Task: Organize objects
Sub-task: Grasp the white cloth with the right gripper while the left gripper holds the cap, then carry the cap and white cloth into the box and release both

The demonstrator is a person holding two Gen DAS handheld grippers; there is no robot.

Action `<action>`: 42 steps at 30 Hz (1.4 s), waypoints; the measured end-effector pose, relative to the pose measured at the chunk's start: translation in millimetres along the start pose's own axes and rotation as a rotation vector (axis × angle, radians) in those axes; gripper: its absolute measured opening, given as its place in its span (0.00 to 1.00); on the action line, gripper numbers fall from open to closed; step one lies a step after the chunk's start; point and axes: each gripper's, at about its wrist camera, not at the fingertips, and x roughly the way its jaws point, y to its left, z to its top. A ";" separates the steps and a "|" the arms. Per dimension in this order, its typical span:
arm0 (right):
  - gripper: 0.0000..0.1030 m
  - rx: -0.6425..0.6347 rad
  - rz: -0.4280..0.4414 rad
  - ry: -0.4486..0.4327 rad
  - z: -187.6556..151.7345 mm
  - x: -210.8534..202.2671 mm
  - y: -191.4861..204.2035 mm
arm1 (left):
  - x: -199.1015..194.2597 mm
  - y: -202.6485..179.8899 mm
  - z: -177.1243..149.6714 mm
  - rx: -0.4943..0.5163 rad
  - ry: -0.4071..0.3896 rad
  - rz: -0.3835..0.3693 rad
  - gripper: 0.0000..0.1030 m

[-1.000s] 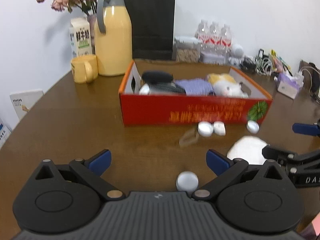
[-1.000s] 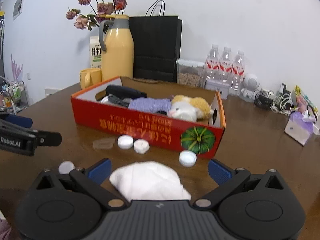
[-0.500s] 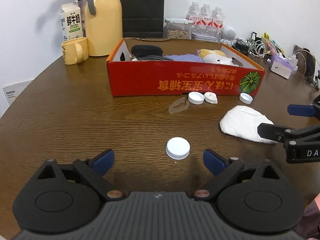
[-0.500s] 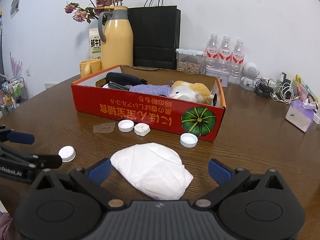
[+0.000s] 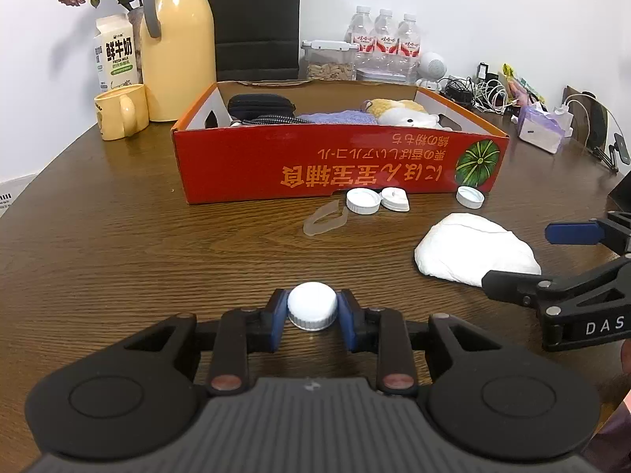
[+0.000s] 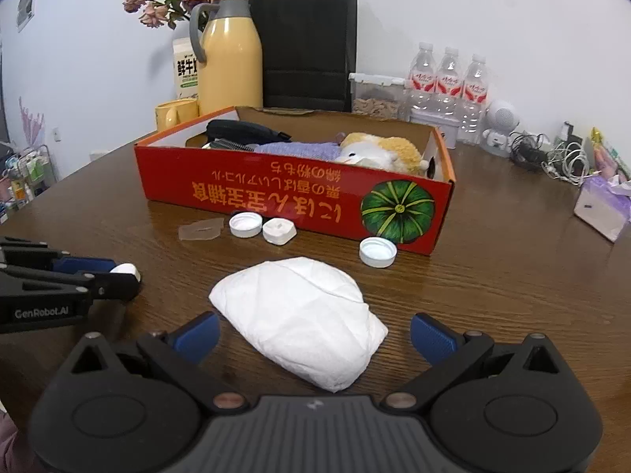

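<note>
Round wooden table (image 5: 118,236), dark and grainy, carrying everything. Red cardboard box (image 5: 339,161) at mid-table, open-topped, already holding a black pouch (image 5: 260,104), a lilac cloth (image 5: 339,117) and a plush toy (image 5: 406,114); likely the place for the loose bits. Tall yellow thermos jug (image 5: 177,39), milk carton (image 5: 116,53) and yellow mug (image 5: 120,112) behind and left of the box, well apart from the work.

Crumpled white tissue (image 6: 303,319) lying ahead of the right gripper (image 6: 313,335), jaws spread wide on either side and not touching it. Probably soft, nearly weightless, easy to squash; best pinched across its thick middle.

Clear plastic strip (image 5: 325,220), two white caps (image 5: 363,201) and a squarish white lid (image 5: 395,199) just before the box's front wall, another cap (image 5: 470,197) near the pumpkin picture.

White bottle cap (image 5: 312,305) on the table between the blue pads (image 5: 278,317) of the left gripper (image 5: 311,317), jaws just closed in narrow, pads pressing its ribbed rim on both sides. Seemingly light, stiff, small; smooth plastic apt to pop out if squeezed off-centre, so a grip square across the ribbed rim looks soundest.

Nothing between cap and box except the strip and caps, low enough to pass over; the box's front wall demands a lift first.
</note>
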 end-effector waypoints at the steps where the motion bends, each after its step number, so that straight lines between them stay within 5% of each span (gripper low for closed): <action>1: 1.00 -0.011 0.013 0.009 1.0 1.8 -0.6 | 0.0 0.8 0.4 -0.005 0.001 -0.001 0.27; 14: 1.00 -0.117 0.143 0.102 21.3 41.8 -14.4 | -18.8 18.5 2.8 -0.057 -0.029 -0.003 0.27; 21: 0.98 -0.099 0.161 0.063 18.2 42.1 -13.2 | -24.8 29.9 3.1 -0.088 -0.036 0.012 0.27; 24: 0.81 -0.111 0.171 0.040 16.5 34.7 -9.8 | -26.1 31.0 3.8 -0.089 -0.040 0.013 0.27; 42: 0.79 -0.101 0.115 -0.079 30.3 4.2 -9.6 | -35.2 29.3 20.4 -0.065 -0.103 0.013 0.27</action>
